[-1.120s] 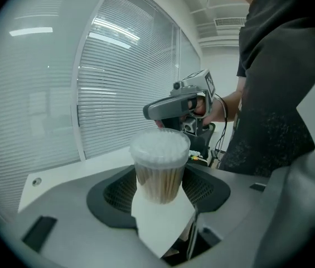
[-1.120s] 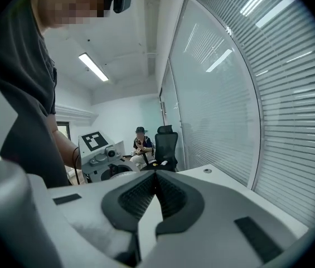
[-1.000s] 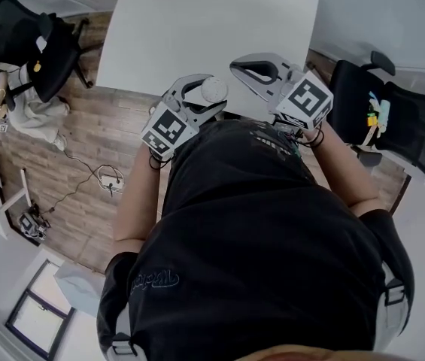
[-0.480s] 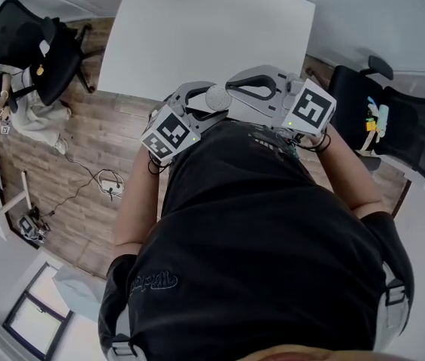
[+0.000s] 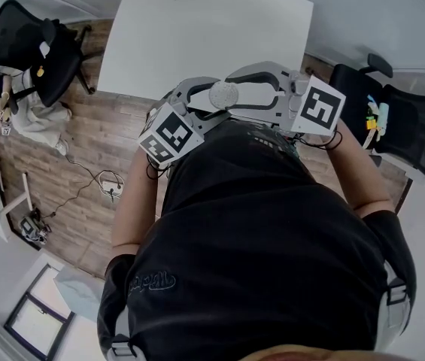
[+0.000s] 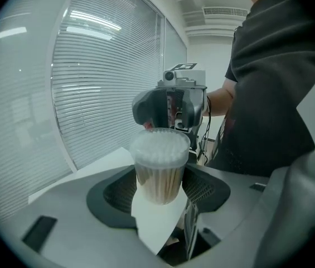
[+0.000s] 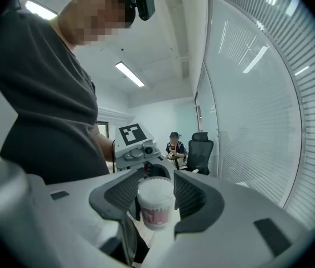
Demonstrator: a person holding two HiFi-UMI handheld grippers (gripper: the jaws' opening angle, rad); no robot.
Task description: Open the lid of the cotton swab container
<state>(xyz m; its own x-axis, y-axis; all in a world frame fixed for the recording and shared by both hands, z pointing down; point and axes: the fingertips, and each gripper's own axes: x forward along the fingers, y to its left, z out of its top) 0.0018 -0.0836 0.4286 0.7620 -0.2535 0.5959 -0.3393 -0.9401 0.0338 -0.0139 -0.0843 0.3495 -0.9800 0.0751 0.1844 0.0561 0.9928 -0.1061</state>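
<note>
Two chairs [image 5: 24, 43] flank table [image 5: 197, 36] beyond container [image 5: 223, 94]

No word or number can be read anywhere. The black T-shirt [image 5: 257, 232] bears a blue cursive print [image 5: 152, 280], too small to make out. The clear round cotton swab container [image 7: 156, 204] carries a pink label [image 7: 157, 216] whose print is blurred. The left white cube [image 5: 171, 135] and the right white cube [image 5: 322, 108] show black-and-white square marker patterns.

Cotton swab container [image 6: 158, 166]: clear round plastic tub, packed full with swabs, white tips up, pale sticks below. Reddish label on side facing right gripper [image 7: 157, 197]. Upright, body clamped between left gripper [image 6: 160, 190] pads. Clear lid seemingly seated on top. Container stands between right gripper jaws, which have just been opening; pads off it.
</note>
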